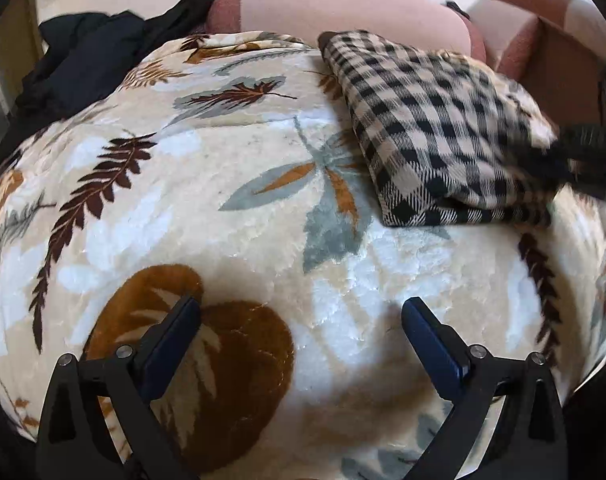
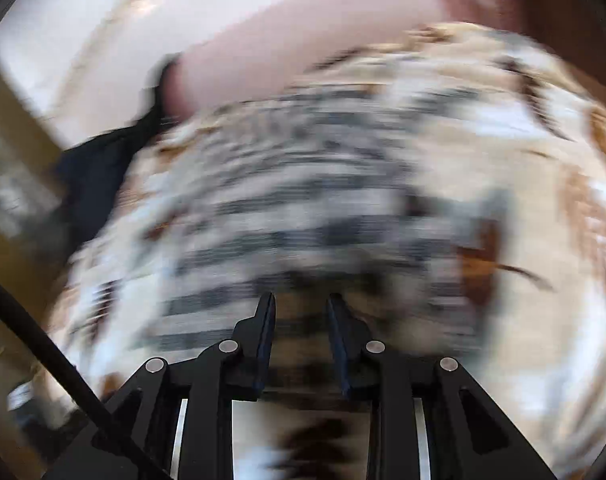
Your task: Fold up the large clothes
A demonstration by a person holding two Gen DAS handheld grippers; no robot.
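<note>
Two grippers noted. Left gripper (image 1: 302, 312) hovers over the leaf-print blanket (image 1: 223, 152), jaws spread wide, empty. Right gripper (image 2: 301, 300) sits at the checked garment (image 1: 435, 128), jaws narrowed; blur prevents confirming a grip. Garment lies folded on the blanket's far right. Judged thick, soft, moderately heavy; best taken at its folded edge.

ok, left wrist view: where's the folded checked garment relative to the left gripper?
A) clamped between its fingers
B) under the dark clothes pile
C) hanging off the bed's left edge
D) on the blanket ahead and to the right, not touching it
D: the checked garment lies folded on the leaf-print blanket, up and to the right of the left gripper, whose fingers are spread wide with only blanket showing between them.
</note>
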